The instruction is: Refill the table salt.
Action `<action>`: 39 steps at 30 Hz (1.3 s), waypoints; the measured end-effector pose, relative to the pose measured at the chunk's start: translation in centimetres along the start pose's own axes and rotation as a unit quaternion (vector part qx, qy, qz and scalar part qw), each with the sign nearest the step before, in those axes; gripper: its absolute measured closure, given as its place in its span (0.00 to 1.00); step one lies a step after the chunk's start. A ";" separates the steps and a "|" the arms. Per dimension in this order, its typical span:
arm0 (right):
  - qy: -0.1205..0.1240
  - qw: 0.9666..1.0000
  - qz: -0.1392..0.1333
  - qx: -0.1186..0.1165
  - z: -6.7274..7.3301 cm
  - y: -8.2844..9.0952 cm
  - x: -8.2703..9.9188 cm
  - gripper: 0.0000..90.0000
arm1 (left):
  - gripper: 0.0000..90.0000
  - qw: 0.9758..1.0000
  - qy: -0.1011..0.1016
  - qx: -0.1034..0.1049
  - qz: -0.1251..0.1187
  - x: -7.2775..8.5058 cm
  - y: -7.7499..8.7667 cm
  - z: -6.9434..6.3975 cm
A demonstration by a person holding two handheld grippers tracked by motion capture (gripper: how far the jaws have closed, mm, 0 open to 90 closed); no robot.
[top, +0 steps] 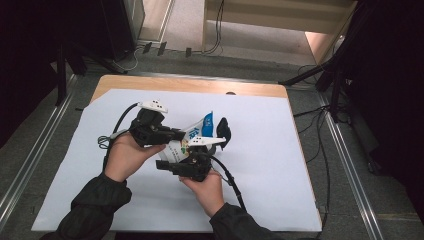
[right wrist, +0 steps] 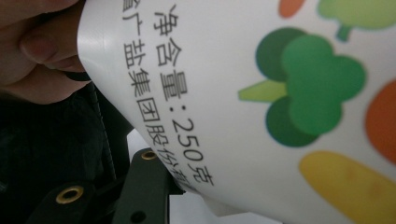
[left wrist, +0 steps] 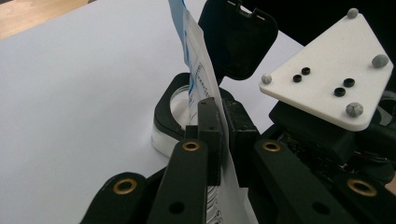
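A white and blue pouch (top: 194,134) with printed vegetables (right wrist: 299,88) is held up between both grippers above the white sheet. My left gripper (top: 179,134) is shut on the pouch's upper edge (left wrist: 198,70), its pads pinching the film. My right gripper (top: 169,163) grips the pouch's lower end; one of its fingers (right wrist: 142,186) runs under the bulging pouch and the other is hidden behind it. Just beyond the pouch's top stands a small clear jar with a black rim (left wrist: 168,112), its black lid (left wrist: 238,37) flipped up (top: 223,130).
A white sheet (top: 270,165) covers most of the wooden table (top: 190,84). The right gripper's white plate (left wrist: 327,70) sits close beside the left jaws. Cables trail from both grippers. Metal rails (top: 350,165) and dark stands flank the table.
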State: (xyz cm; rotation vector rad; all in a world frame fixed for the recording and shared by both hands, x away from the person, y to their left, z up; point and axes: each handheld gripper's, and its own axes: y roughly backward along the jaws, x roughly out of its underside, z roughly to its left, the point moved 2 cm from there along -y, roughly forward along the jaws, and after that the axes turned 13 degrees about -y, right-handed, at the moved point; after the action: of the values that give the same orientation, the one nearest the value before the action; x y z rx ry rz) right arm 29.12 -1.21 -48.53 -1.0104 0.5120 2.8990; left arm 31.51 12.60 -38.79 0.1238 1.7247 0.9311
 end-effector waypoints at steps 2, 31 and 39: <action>-0.001 1.000 0.000 -0.001 0.0 0.0 0.0 0.74 | 0.97 1.000 0.000 0.000 0.000 0.0 0.0 0.0; -0.004 1.000 0.003 -0.003 0.2 -0.2 0.0 0.72 | 1.00 1.000 0.000 -0.007 -0.005 -0.2 -0.1 -0.1; -0.008 1.000 0.002 -0.007 0.2 -0.1 0.0 0.73 | 0.99 1.000 -0.002 -0.005 -0.005 -0.2 0.0 -0.1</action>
State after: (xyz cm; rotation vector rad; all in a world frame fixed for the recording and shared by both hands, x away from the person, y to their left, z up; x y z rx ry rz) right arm 28.98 -1.06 -48.39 -0.9869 0.4943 2.9163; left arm 31.56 12.41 -38.63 0.1091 1.7156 0.9317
